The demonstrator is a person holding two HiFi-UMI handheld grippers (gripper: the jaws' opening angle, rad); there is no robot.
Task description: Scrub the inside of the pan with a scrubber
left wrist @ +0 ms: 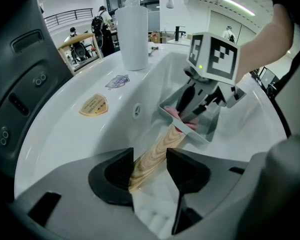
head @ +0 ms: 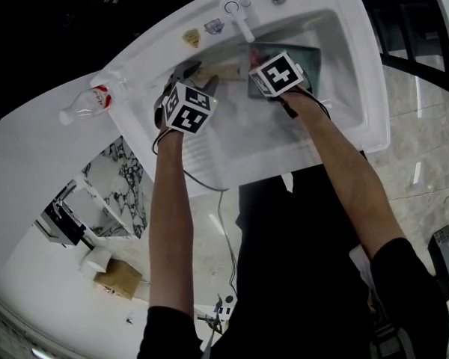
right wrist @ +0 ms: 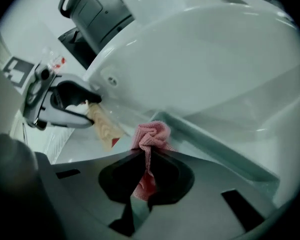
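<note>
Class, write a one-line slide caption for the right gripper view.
The right claw pinches a pink scrubber at the pan, while the left claw grips its wooden handle in a white sink.

Both arms extend forward and down, away from the body. The left forearm is bare and runs straight toward the far side. The right forearm is bare and angles toward the far left. The left gripper has its jaws closed on the wooden handle, marker cube facing up. The right gripper has its jaws closed on the pink scrubber and sits near the left gripper, to its far right
</note>
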